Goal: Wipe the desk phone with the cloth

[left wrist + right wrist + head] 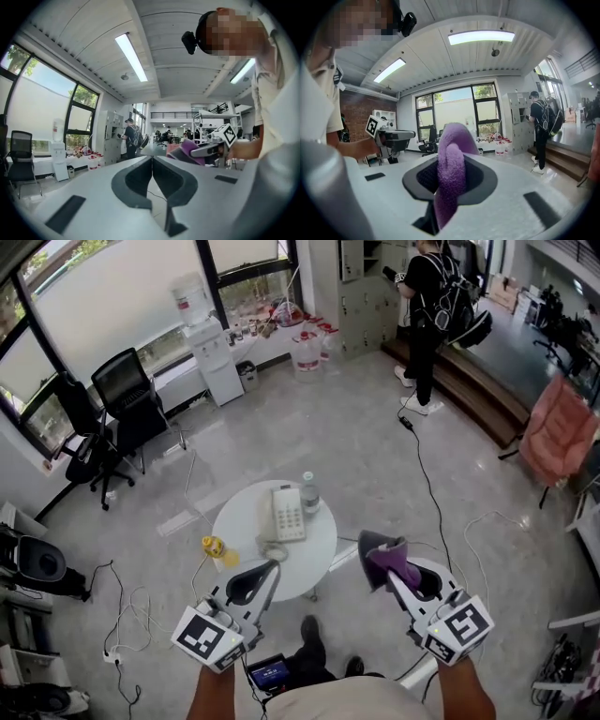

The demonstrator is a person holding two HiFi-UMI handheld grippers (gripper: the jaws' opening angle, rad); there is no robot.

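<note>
Purple cloth is pinched between the jaws of the right gripper, its folds bulging past their tips. The left gripper has its jaws pressed together, empty.

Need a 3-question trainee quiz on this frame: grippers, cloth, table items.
1. True or false: the left gripper holds the purple fleece cloth.
2. What stands beside the white desk phone on the round white table? A) clear plastic bottle B) mug C) laptop
3. Fill in: the left gripper's jaws are ____.
Key: 1 false, the right gripper holds it; 2 A; 3 shut.
</note>
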